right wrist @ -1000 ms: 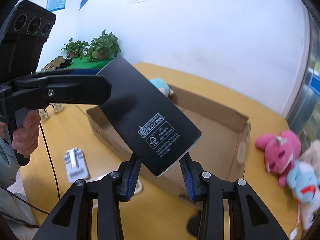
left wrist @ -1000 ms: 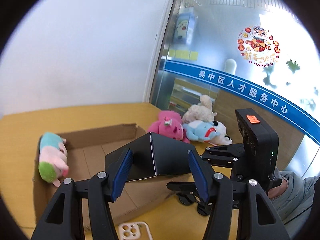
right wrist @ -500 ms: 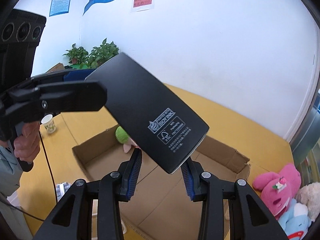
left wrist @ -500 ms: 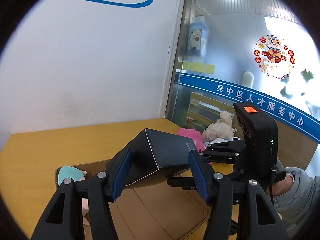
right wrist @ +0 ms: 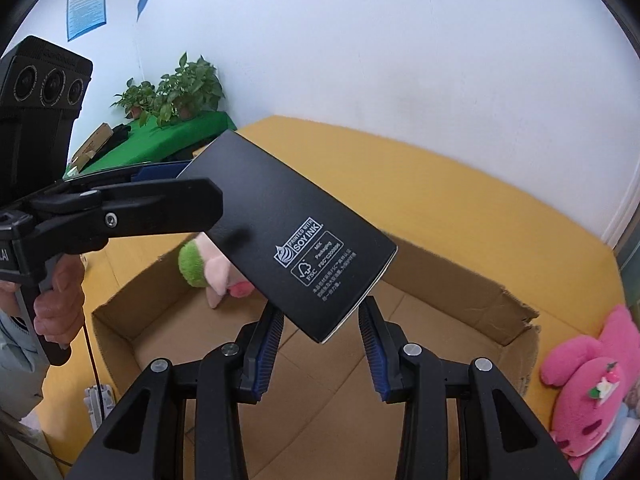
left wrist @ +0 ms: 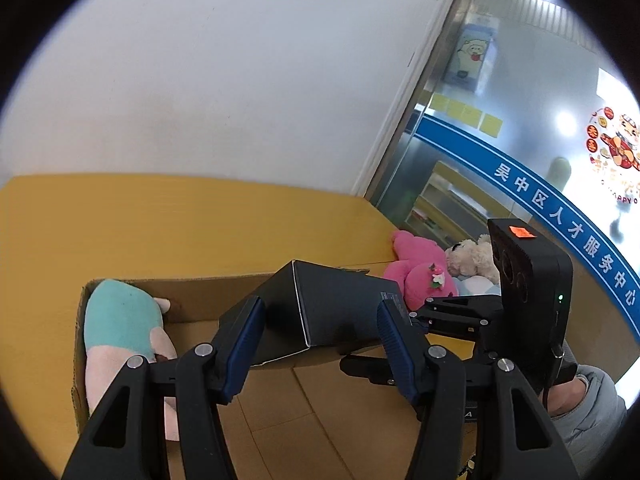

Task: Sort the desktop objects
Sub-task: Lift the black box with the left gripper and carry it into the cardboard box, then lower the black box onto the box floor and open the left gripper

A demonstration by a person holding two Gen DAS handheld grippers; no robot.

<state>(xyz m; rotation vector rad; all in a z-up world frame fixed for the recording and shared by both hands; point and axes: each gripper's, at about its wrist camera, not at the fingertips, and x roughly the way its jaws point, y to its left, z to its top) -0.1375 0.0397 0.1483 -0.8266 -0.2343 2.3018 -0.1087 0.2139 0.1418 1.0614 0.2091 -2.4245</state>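
A black rectangular box (left wrist: 332, 308) (right wrist: 288, 232) hangs tilted over an open cardboard carton (left wrist: 180, 292) (right wrist: 460, 292). My left gripper (left wrist: 320, 344) is shut on one end of it, blue pads against its sides. My right gripper (right wrist: 320, 340) is shut on the other end, at the lower corner. Each view shows the other gripper: the left gripper's finger (right wrist: 140, 208) lies across the box's far end, and the right gripper's finger (left wrist: 460, 312) clamps it from the right. A teal, pink and green plush toy (left wrist: 120, 328) (right wrist: 208, 268) lies inside the carton.
The carton sits on a yellow table (left wrist: 160, 220) (right wrist: 440, 200) against a white wall. A pink plush (left wrist: 416, 272) (right wrist: 588, 364) and a cream bear (left wrist: 472, 256) lie beside the carton. A hand (right wrist: 60, 300) holds the left gripper. Potted plants (right wrist: 172, 92) stand far left.
Both grippers have carried the black box sideways together, from near the carton's front edge to above its inside. The grip on it has not changed.
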